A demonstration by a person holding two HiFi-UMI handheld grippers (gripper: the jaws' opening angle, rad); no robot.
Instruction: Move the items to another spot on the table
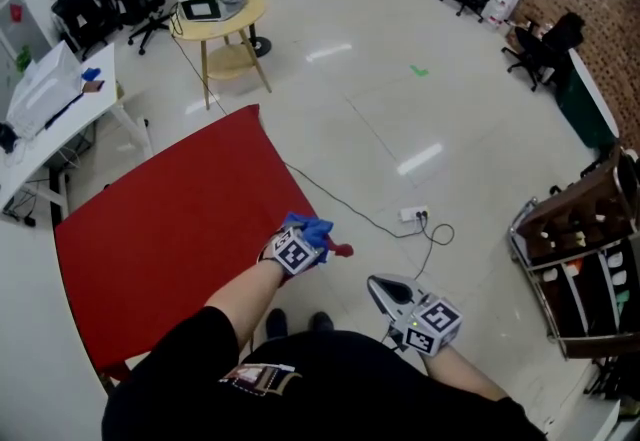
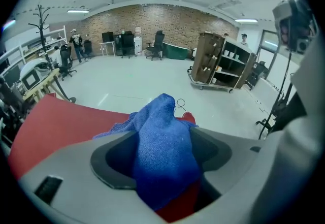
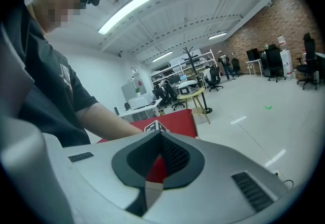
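A crumpled blue cloth [image 1: 308, 227] lies at the near right corner of the red table [image 1: 160, 229]. My left gripper [image 1: 315, 237] points down at it. In the left gripper view the blue cloth [image 2: 165, 152] stands heaped between the wide-apart jaws of the left gripper [image 2: 162, 129], with a dark gap beside the left pad. The jaws are open around it. My right gripper [image 1: 381, 286] hovers off the table over the floor, to the right of the corner. In the right gripper view the tips of the right gripper [image 3: 156, 135] meet with nothing between them, and the red table [image 3: 177, 119] shows beyond.
A power strip with a cable [image 1: 415, 214] lies on the floor past the table corner. A round wooden table with a printer [image 1: 222, 14] stands at the back, a white desk [image 1: 50, 119] at the left, a brown shelf cart [image 1: 575, 259] at the right.
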